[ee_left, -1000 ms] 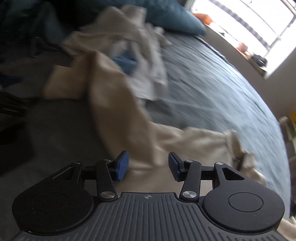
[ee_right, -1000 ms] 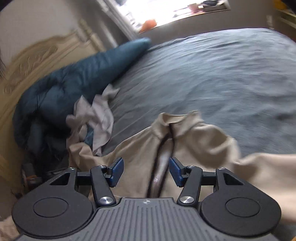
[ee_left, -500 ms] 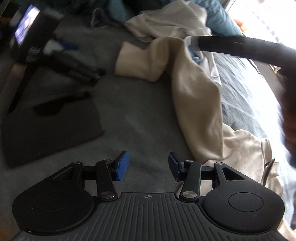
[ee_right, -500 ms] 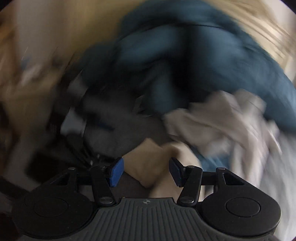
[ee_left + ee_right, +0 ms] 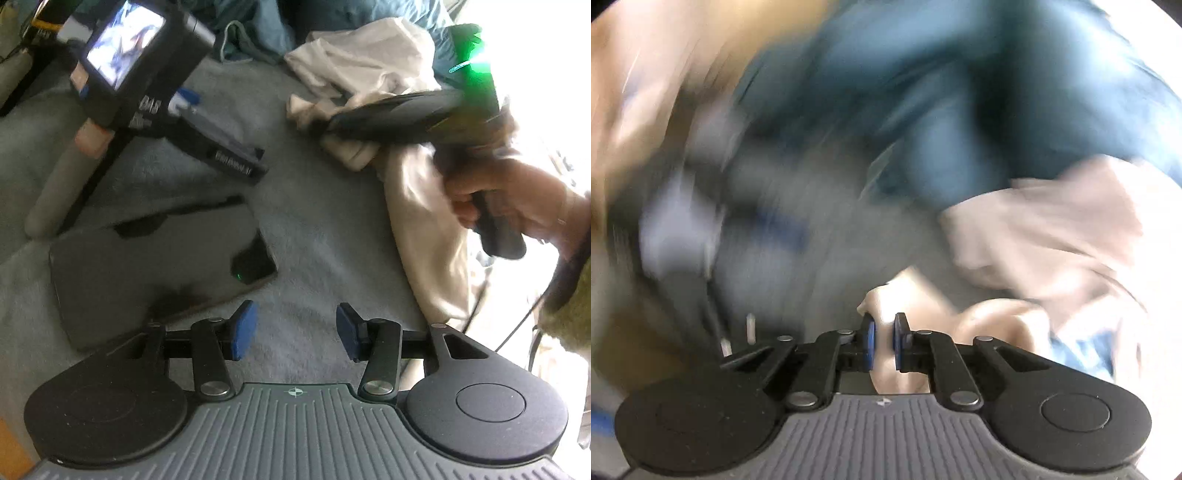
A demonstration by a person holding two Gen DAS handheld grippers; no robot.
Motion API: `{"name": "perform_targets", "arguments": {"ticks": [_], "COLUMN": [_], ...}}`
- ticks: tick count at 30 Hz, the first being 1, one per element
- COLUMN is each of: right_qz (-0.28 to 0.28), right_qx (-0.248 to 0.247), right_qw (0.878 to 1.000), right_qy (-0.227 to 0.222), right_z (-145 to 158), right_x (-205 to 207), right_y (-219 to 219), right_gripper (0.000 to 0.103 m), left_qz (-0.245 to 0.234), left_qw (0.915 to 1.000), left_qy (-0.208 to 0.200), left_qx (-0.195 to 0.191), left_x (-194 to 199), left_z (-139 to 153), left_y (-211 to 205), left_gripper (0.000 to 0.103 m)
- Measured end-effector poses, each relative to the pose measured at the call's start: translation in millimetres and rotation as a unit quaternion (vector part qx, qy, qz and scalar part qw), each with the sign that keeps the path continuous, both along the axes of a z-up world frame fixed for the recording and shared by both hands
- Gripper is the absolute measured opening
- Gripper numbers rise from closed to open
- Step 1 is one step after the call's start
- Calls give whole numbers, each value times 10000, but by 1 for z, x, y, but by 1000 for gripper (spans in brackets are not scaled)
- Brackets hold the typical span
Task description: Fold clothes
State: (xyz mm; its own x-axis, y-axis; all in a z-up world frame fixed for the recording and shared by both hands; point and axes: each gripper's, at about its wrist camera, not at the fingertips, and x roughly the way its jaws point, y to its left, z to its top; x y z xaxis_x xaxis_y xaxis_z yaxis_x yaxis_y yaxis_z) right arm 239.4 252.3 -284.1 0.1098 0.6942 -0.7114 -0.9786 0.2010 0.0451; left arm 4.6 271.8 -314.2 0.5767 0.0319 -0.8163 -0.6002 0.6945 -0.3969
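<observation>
A beige garment (image 5: 424, 221) lies crumpled on the grey bedspread (image 5: 325, 229), its sleeve stretching away to the upper middle of the left wrist view. My right gripper (image 5: 883, 341) is closing on the sleeve end (image 5: 886, 306), and its blue pads pinch the beige cloth. The left wrist view shows that gripper (image 5: 325, 129) from the side, held by a person's hand (image 5: 517, 199). My left gripper (image 5: 295, 328) hovers open over bare bedspread, left of the garment, with nothing between its fingers.
A small screen on a tripod (image 5: 122, 62) stands at upper left. A dark flat slab (image 5: 147, 266) with a phone (image 5: 255, 258) on it lies just beyond my left gripper. Pale clothes (image 5: 369, 59) and blue bedding (image 5: 960, 92) are piled further back.
My right gripper swung from the garment's collar across to the sleeve end, rolled, and closed on it. My left gripper drifted left off the garment, so the slab and tripod came into view.
</observation>
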Motion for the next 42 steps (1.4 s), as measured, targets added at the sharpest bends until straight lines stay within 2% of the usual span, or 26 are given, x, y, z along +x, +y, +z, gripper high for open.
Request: {"name": "perform_targets", "arguments": {"ticks": [1, 3, 6, 10, 13, 17, 19, 24, 26, 31, 32, 34, 36, 37, 38, 40, 42], "right_qz": [-376, -1002, -1660, -2346, -2971, -3853, -4325, -5232, -5494, -6404, -6610, -7037, -7398, -7582, -7687, -7831, -7866], "right_qx": [420, 1248, 2372, 3287, 3813, 4390, 4655, 5135, 5140, 4606, 4466, 4048, 3439, 3095, 2856, 2520, 2425], "right_qw": [9977, 9812, 9383, 8853, 8408, 7716, 7263, 6132, 5775, 5146, 5045, 4918, 4762, 4651, 4611, 4610, 4688], "right_qy": [383, 1075, 1893, 2306, 2438, 2520, 2622, 2942, 3169, 3361, 3303, 3148, 3281, 3363, 3390, 3329, 3204], "right_z": [19, 53, 91, 115, 126, 123, 120, 101, 89, 57, 48, 28, -1, -12, -22, -31, -27], "right_x": [16, 43, 71, 70, 58, 21, 0, -54, -72, -121, -131, -145, -150, -156, -161, -171, -175], "right_y": [-21, -71, -152, -256, -328, -406, -441, -502, -517, -556, -564, -575, -577, -582, -585, -594, -600], "right_gripper": [11, 11, 11, 11, 11, 11, 11, 12, 12, 12, 12, 15, 21, 29, 32, 32, 34], "left_qz": [-70, -220, -515, -1007, -1542, -2386, -2807, -3613, -3811, -3941, -3953, -3959, -3953, -3946, -3938, -3918, -3883], "left_qw": [10000, 9996, 9981, 9935, 9858, 9674, 9550, 9235, 9149, 9110, 9108, 9114, 9132, 9141, 9149, 9159, 9171], "left_qy": [-50, -143, -310, -523, -660, -841, -930, -1023, -985, -956, -946, -908, -783, -713, -654, -604, -556], "left_qx": [36, 116, 160, 37, 0, 103, 215, 778, 893, 742, 717, 665, 607, 599, 600, 628, 714], "left_x": [2, 7, 16, 36, 54, 78, 89, 110, 114, 110, 107, 102, 98, 98, 98, 99, 98], "left_z": [2, 5, 10, 13, 14, 13, 15, 17, 16, 18, 20, 21, 20, 19, 18, 16, 16], "left_y": [0, -1, -9, -24, -43, -74, -92, -137, -149, -157, -157, -156, -158, -160, -160, -160, -161], "left_gripper": [47, 47, 47, 47, 47, 48, 48, 48, 48, 48, 48, 48, 48, 48, 48, 48, 48]}}
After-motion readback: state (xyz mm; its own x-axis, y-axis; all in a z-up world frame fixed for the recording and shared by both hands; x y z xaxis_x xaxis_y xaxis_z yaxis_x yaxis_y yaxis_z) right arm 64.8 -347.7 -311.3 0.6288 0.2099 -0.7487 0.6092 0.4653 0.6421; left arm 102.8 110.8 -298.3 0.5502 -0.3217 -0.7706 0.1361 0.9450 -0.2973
